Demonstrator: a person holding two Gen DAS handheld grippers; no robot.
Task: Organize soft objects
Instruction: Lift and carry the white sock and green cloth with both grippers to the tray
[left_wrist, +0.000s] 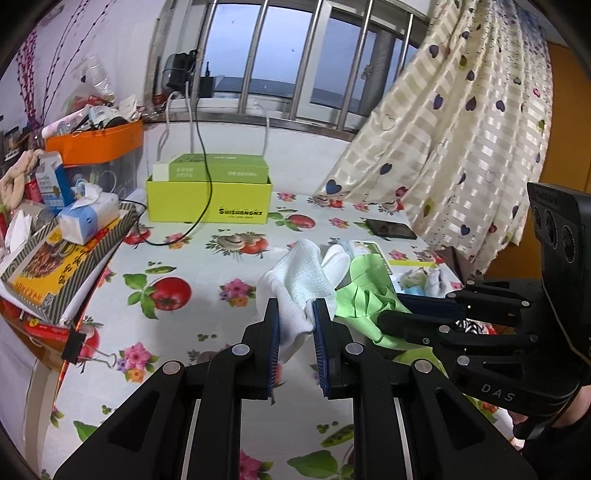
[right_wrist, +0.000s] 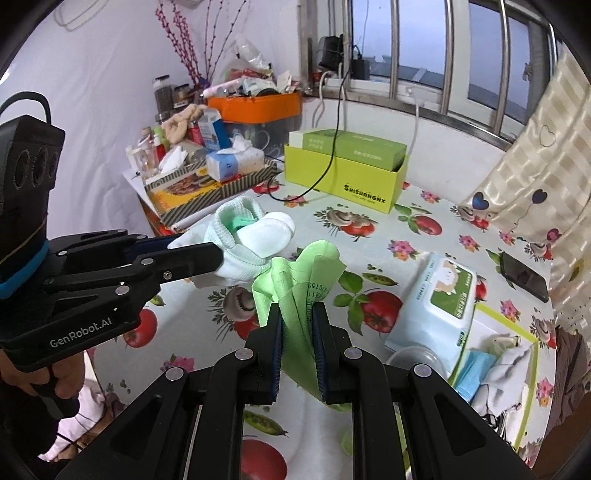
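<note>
A: Jaws on left gripper (left_wrist: 295, 325) clamped on white sock (left_wrist: 306, 280); sock lifted above the table (left_wrist: 192, 332), long axis running forward and up from the jaws, cuff end away.

B: Right gripper (right_wrist: 297, 325) jaws pinch green cloth (right_wrist: 303, 280), held off the table, folds standing upward. Sock just left of the cloth, touching or not — cannot tell. Wet-wipes pack (right_wrist: 436, 302) lies right.

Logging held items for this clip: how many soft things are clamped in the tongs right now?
2. A white sock is clamped in the left tongs; a green cloth is clamped in the right tongs. Both hang above the table.
</note>
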